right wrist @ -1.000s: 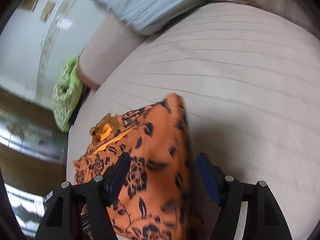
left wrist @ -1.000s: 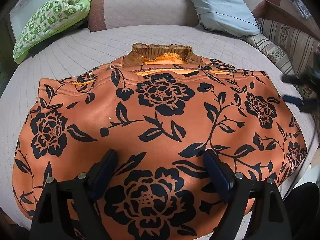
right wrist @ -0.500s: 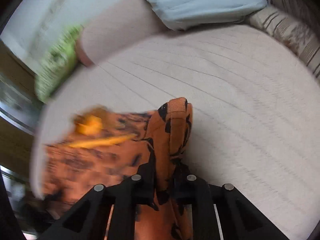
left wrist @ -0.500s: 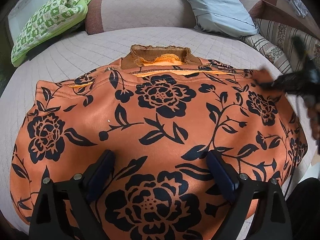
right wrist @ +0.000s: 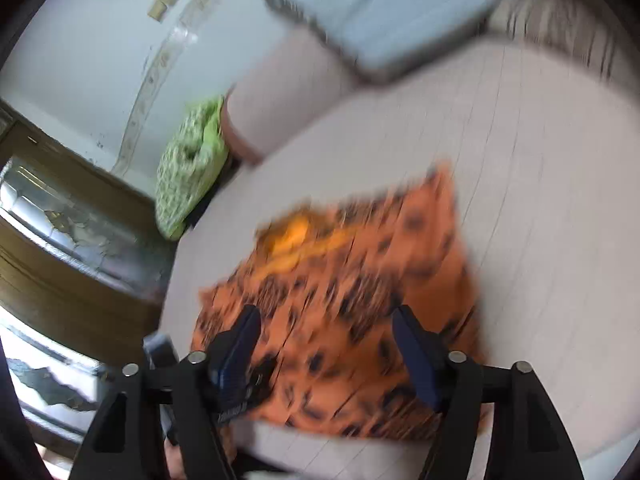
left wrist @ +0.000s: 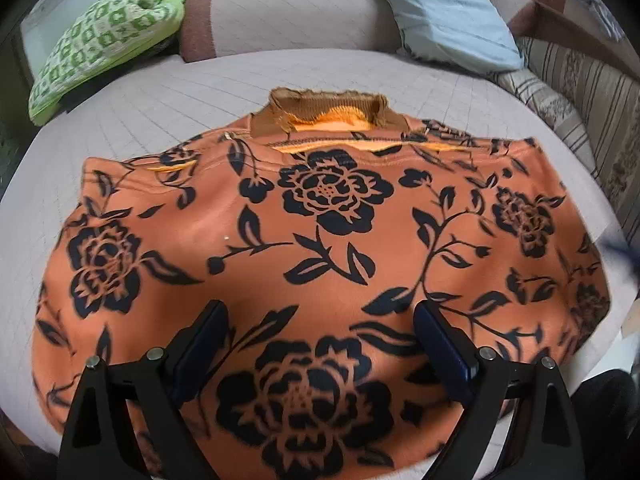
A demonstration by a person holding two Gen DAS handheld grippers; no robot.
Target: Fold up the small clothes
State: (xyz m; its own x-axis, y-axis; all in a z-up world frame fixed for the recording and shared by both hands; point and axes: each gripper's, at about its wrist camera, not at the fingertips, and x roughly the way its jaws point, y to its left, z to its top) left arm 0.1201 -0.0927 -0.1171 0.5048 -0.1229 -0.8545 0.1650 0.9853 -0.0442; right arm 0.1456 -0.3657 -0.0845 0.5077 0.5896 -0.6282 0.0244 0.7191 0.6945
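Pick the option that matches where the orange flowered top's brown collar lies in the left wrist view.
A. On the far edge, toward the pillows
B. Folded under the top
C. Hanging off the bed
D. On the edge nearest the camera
A: the collar sits on the top's far edge, toward the blue pillow.

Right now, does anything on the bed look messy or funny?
Not much. The orange flowered top lies spread flat on the bed, sleeves tucked in. Only its brown collar looks crumpled and wavy. The left gripper is open above the hem; the right gripper has just opened, holding nothing.
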